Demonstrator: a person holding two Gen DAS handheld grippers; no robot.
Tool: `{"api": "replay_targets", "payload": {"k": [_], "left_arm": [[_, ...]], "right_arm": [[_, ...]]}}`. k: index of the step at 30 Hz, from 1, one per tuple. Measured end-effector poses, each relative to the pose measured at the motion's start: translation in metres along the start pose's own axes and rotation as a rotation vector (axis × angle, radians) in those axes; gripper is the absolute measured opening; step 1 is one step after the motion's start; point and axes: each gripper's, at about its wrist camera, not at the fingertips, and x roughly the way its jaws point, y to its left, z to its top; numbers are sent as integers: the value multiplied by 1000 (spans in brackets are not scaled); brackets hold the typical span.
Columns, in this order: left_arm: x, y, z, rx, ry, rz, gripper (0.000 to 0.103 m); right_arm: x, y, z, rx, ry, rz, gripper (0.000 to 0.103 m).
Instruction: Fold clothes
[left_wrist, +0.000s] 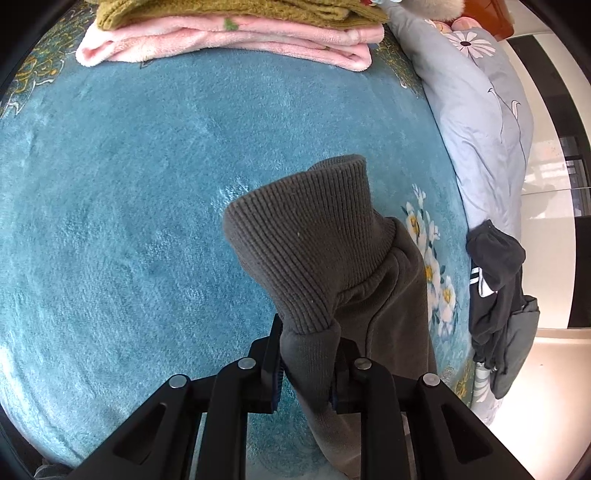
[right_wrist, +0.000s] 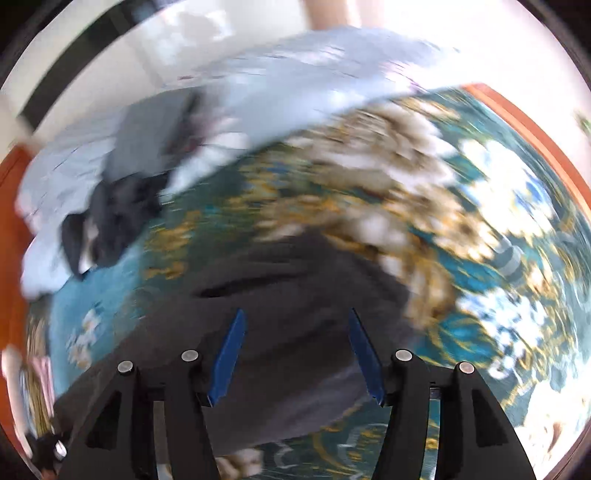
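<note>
My left gripper (left_wrist: 306, 363) is shut on the grey-brown garment (left_wrist: 317, 254), gripping it just below its ribbed cuff, which stands up above the teal blanket (left_wrist: 129, 192). The rest of the garment hangs down and to the right. My right gripper (right_wrist: 295, 354) is open, its blue pads (right_wrist: 227, 363) spread apart over the same dark grey garment (right_wrist: 288, 295), which lies spread on the blanket. The right wrist view is heavily motion-blurred.
A folded stack, olive knit (left_wrist: 229, 13) on pink fleece (left_wrist: 229, 40), lies at the far edge. A pale blue quilt (left_wrist: 484, 122) runs along the right, with black and grey clothes (left_wrist: 495, 288) piled at its near end. The blanket has floral borders (right_wrist: 424, 192).
</note>
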Motion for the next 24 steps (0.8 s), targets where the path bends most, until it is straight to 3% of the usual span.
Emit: {"api": "replay_targets", "payload": {"k": [2,3,5,9,11,15,19,22,24], "left_arm": [[-5,0,-1,13,-11,4,21],[-6,-2,-2,24,-16,12,21],[-8,-5,-3,48,-26,27,21],[-12,-9,-6,88,-40,51,22],[-11,-11,-7,106,-42,72,22],[-11,-13,-9,115,-47,86,23],[-16,-7,-8,104,-53,60,23],[-13,-12,-8,130,-53,79,23],[-13,-17,-9,160,-67,106,23]], "right_arm": [[-6,42,-4,-139,-52,79,62],[-1,60,-8,-185,-24,156,67],[25,102,-28,-248,147,332,67],[53,179,-95,-390,337,474,67],[59,210,-123,-480,363,513,67],[81,235,-141,-560,360,484,67],[94,236,-145,-564,336,398,67],[109,235,-153,-582,382,327,67],[112,231,-156,-565,372,333,69]]}}
